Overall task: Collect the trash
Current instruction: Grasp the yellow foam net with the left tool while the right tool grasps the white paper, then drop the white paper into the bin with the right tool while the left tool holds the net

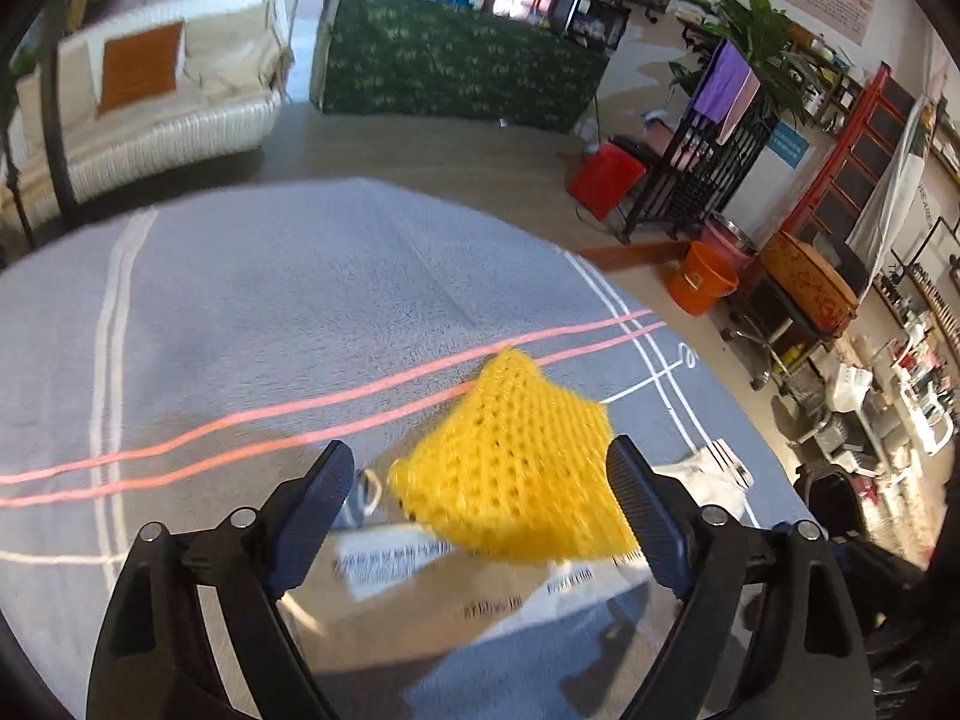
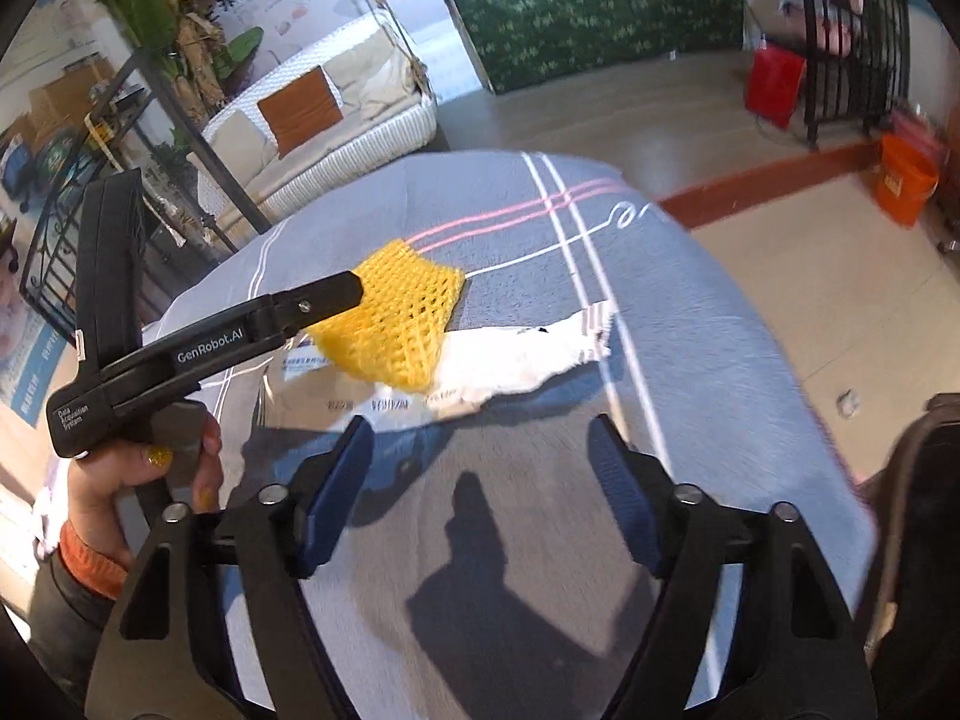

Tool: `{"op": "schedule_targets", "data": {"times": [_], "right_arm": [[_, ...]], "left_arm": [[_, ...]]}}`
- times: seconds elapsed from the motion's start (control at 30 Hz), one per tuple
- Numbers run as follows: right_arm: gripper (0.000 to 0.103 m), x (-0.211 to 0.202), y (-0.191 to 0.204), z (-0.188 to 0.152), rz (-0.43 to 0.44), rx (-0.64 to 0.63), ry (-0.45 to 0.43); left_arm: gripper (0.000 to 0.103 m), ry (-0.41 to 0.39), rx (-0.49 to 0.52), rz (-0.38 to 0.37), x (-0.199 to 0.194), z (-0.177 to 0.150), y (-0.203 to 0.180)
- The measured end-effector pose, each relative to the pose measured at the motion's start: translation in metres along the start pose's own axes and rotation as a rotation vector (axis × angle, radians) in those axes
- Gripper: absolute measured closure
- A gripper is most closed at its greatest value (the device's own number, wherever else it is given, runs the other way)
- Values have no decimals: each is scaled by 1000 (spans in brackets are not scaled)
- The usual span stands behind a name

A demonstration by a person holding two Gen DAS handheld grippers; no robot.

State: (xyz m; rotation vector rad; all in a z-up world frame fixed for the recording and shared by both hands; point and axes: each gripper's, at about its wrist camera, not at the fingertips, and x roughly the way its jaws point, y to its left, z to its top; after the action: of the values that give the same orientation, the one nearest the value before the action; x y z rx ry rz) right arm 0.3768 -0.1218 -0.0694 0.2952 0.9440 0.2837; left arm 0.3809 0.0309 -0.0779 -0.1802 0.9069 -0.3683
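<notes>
A yellow foam net (image 1: 510, 468) lies on a grey blanket (image 1: 300, 312) that has pink and white stripes. It rests partly on a flat printed plastic mailer (image 1: 420, 588), with torn white wrapping (image 1: 714, 480) beside it. My left gripper (image 1: 480, 450) is open and straddles the net. Its right finger sits at the net's edge and its left finger stands clear. In the right wrist view, one left-gripper finger (image 2: 324, 300) reaches over the net (image 2: 402, 324). My right gripper (image 2: 480, 426) is open just short of the mailer (image 2: 360, 390) and the white wrapping (image 2: 528, 354), with only blanket between its fingers.
Beyond the blanket are a white sofa (image 1: 150, 108) and a table under green cloth (image 1: 456, 66). To the right stand a red bag (image 1: 606, 180), a black metal rack (image 1: 702, 168) and an orange bucket (image 1: 699, 282). A person's hand (image 2: 150, 480) holds the left gripper. A dark bag (image 2: 924, 510) is at the right edge.
</notes>
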Motion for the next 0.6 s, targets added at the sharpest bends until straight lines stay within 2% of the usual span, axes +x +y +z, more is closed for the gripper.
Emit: {"op": "schedule_targets", "data": {"times": [0.03, 0.13, 0.2, 0.23, 0.3, 0.33, 0.37, 0.53, 0.6], "right_arm": [[35, 7, -3, 3, 14, 20, 15], [43, 30, -11, 12, 30, 96, 63], [60, 41, -16, 15, 40, 143, 72], [66, 43, -18, 15, 43, 159, 70], [88, 45, -17, 14, 50, 166, 57], [92, 45, -16, 14, 62, 166, 51], [97, 44, -14, 12, 72, 166, 45], [99, 30, -7, 5, 81, 137, 6], [100, 18, -4, 0, 87, 124, -14]], "left_arm": [[29, 20, -11, -26, 4, 1, 3], [36, 42, -23, -74, 8, 1, 4], [47, 46, -22, -106, 6, -5, 2], [57, 50, -28, -130, 5, -9, 1], [69, 48, -35, -154, 3, -13, 0], [78, 49, -31, -159, 1, -16, -2], [82, 48, -24, -155, -1, -18, -4], [85, -15, 15, -120, -21, -24, -20], [85, -45, 2, -110, -34, -25, -25]]}}
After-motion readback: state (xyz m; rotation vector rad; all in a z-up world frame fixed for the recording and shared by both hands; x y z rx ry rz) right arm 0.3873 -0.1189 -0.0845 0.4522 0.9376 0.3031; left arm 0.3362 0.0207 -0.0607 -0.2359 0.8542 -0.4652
